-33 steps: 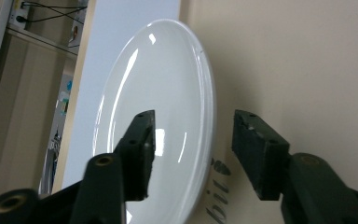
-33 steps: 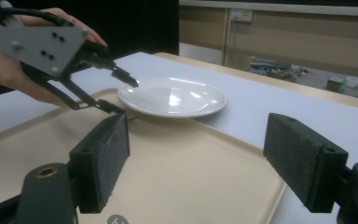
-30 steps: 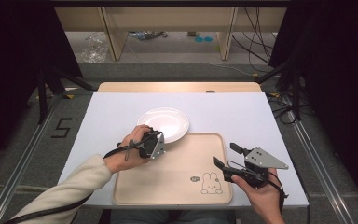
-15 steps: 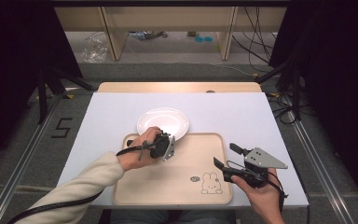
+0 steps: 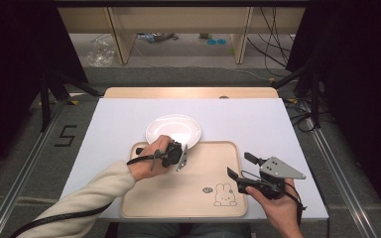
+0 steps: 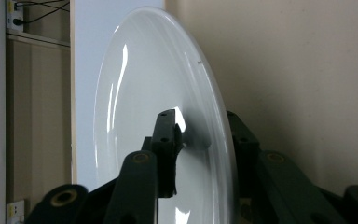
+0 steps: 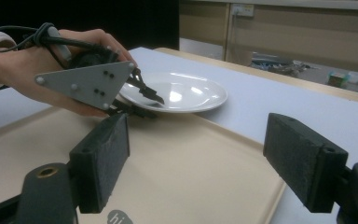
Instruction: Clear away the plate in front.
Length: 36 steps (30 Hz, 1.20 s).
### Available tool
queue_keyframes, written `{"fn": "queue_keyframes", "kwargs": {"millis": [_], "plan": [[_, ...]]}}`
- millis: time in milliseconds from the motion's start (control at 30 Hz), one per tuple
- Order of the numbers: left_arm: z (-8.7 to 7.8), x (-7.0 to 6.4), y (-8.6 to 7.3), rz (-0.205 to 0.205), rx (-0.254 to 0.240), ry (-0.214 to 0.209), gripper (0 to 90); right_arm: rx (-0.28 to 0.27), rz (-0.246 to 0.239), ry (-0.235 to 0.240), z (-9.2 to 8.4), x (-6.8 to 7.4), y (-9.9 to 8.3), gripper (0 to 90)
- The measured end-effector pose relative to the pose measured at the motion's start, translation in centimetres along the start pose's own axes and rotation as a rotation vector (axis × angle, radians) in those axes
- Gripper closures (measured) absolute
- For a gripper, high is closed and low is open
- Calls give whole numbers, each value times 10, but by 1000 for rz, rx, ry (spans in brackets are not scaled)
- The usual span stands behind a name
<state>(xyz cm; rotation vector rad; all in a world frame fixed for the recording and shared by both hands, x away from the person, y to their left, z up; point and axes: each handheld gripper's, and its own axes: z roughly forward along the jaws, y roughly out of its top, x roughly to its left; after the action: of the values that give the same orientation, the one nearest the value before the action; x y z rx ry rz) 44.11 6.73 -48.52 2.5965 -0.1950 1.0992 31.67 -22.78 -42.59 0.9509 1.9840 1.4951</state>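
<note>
Overhead camera first: a white plate (image 5: 173,130) lies on the pale blue table cover (image 5: 258,119), its near rim reaching over the far edge of a wooden tray (image 5: 178,198) that carries a small rabbit drawing (image 5: 223,194) near its right front corner. The left gripper (image 5: 177,151), held in the left hand (image 5: 149,159), meets the plate at that near rim. The right gripper (image 5: 239,166), in the right hand (image 5: 273,201), hangs over the tray's right edge, well apart from the plate.

The left gripper view adds what the high view cannot resolve: one black jaw lies on the plate's (image 6: 168,116) upper face and the other under it, so the rim is pinched between them. The tray's (image 6: 307,70) plain wood fills the side beyond.

The right gripper view, looking across the tray (image 7: 191,163), shows its own two jaws spread wide with nothing between them. It also gives a side look at the left gripper (image 7: 142,100) clamped on the plate's (image 7: 186,95) rim, with that edge raised just above the tray lip.

Against the picture from a second ago, the plate and the left hand sit closer to the tray; the right gripper is where it was.
</note>
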Motion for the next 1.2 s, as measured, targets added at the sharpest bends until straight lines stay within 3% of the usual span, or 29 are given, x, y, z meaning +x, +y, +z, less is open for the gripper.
{"fn": "queue_keyframes", "kwargs": {"millis": [100, 133, 167, 233, 333, 467, 500, 600, 667, 833, 967, 1000, 1033, 1100, 1200], "plan": [[0, -3, 2, 54, 16, 28, 738, -9, 10, 13, 1, 0, -1, 236], [0, -3, 2, 54, 16, 28, 756, -6, 11, 14, 1, 0, -1, 236], [-3, -6, 5, 97, 18, 79, 781, -5, 12, 14, 1, 0, -1, 236], [-5, -7, 7, 114, 18, 124, 824, 32, -1, 4, -2, -1, 0, 236], [-8, -4, 7, 79, 17, 122, 844, 37, -1, 5, -2, 0, 0, 236], [-8, -6, 7, 94, 29, 131, 847, 36, -1, 6, -2, 0, 0, 236], [-9, -5, 7, 77, 29, 130, 847, 5, 2, 6, 0, 0, -1, 236], [-12, -3, 8, 71, 29, 126, 848, 6, 0, 6, 1, 0, -1, 236], [-20, -3, 11, 83, 10, 145, 848, 7, 2, 7, 0, -1, -1, 236], [-41, -4, 19, 62, -34, 152, 848, 1, 1, 7, 0, -1, -1, 236], [-76, -19, 29, 84, -115, 154, 848, 1, 4, -6, -3, -3, 0, 236], [-76, -19, 29, 84, -115, 154, 848, -7, 4, -14, -3, -3, 0, 236], [-89, -27, 31, 102, -132, 150, 848, -8, 2, -17, -3, -4, 0, 236], [-100, -36, 32, 117, -152, 143, 848, -20, 14, -12, -2, -4, 0, 236], [-114, -48, 32, 114, -175, 118, 848, -22, 13, -12, -2, -4, 0, 236]]}}
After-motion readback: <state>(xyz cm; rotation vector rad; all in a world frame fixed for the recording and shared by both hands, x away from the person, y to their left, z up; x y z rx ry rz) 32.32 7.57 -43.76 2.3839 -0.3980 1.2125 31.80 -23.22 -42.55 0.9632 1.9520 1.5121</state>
